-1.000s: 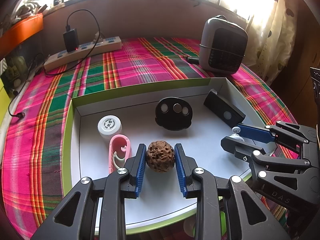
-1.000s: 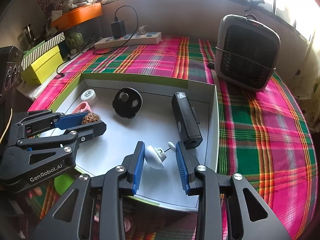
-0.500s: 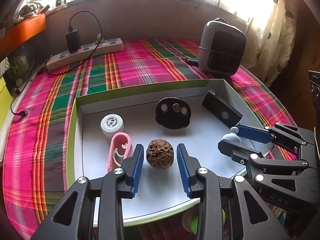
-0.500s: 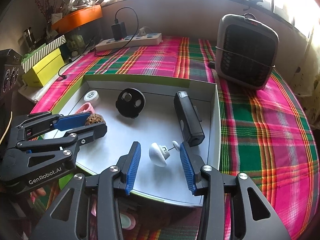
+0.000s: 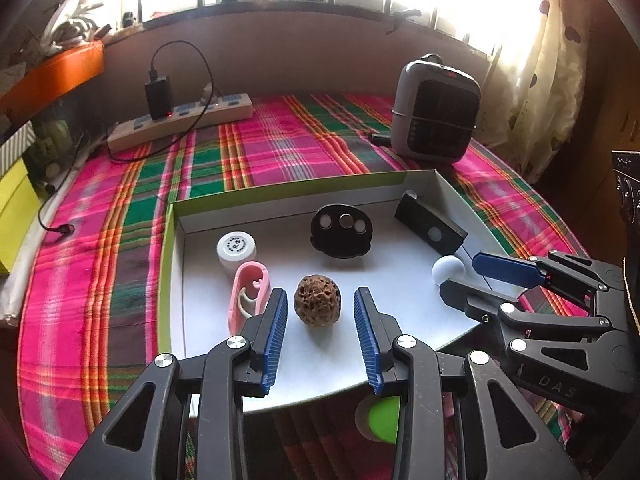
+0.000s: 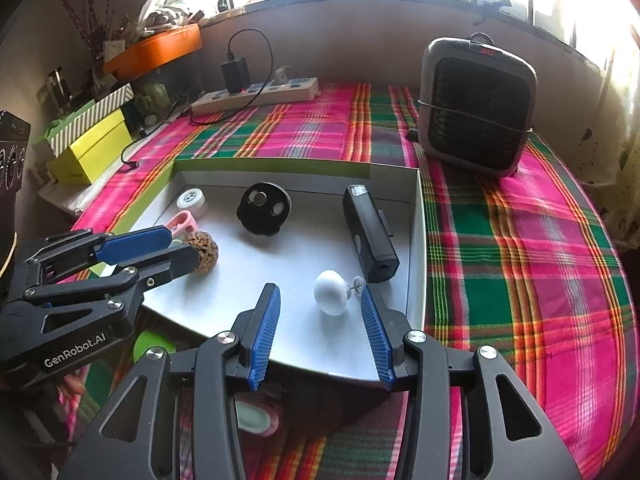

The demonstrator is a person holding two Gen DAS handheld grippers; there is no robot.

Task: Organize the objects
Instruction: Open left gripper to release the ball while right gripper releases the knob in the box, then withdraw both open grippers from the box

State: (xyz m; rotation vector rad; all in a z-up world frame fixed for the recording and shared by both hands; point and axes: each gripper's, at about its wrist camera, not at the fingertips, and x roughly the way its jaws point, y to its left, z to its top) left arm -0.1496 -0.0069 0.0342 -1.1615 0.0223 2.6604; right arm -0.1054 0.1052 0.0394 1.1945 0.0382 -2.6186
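A shallow white tray with green rim (image 5: 172,216) (image 6: 416,216) lies on the plaid cloth. In it lie a brown walnut (image 5: 317,300) (image 6: 203,252), a white knob with a screw (image 6: 333,293) (image 5: 448,269), a pink clip (image 5: 246,294), a white round cap (image 5: 236,247), a black disc with holes (image 5: 341,231) (image 6: 264,209) and a black bar (image 5: 430,228) (image 6: 370,238). My left gripper (image 5: 320,312) is open, its jaws apart on both sides of the walnut. My right gripper (image 6: 320,316) is open around the white knob, not touching it.
A grey heater (image 6: 476,104) stands at the back right. A power strip with a black charger (image 5: 180,120) lies at the back left. Yellow-green boxes (image 6: 88,144) sit at the left. A green-and-white round thing (image 5: 380,418) lies below the tray's near edge.
Both grippers have opened wider and drawn back a little. The walnut and the white knob lie free in the tray.
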